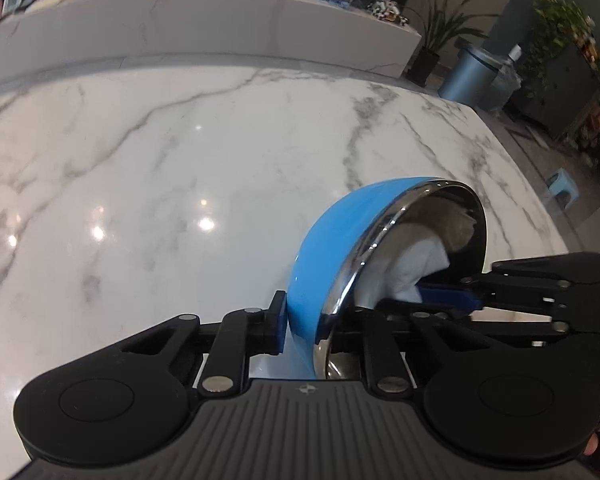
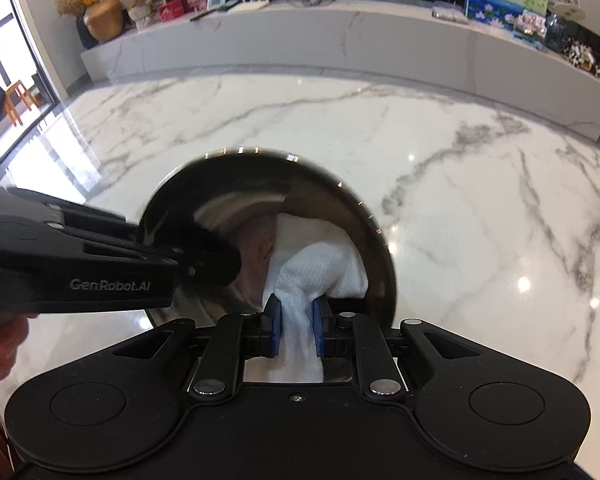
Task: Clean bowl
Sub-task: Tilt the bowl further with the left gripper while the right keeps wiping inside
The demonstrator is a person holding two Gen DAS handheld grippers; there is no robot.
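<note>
The left gripper (image 1: pixel 300 330) clamps its jaws on the rim of the blue bowl (image 1: pixel 324 240), tipped on edge above the marble surface (image 1: pixel 160 160). The right gripper (image 2: pixel 296 330) pinches a white cloth (image 2: pixel 320 268) pressed inside the bowl.

Ahead of and to the left of the left claw (image 1: pixel 300 326), the white grey-veined marble surface (image 1: pixel 148 184) lies bare as far as the low marble ledge (image 1: pixel 204 28) behind it. Just to that claw's right, the tilted blue steel-lined bowl (image 1: pixel 328 240) it grips blocks the way. The bowl's hollow is filled by the white cloth (image 2: pixel 320 268) and the right claw (image 2: pixel 296 326) pinching it.
</note>
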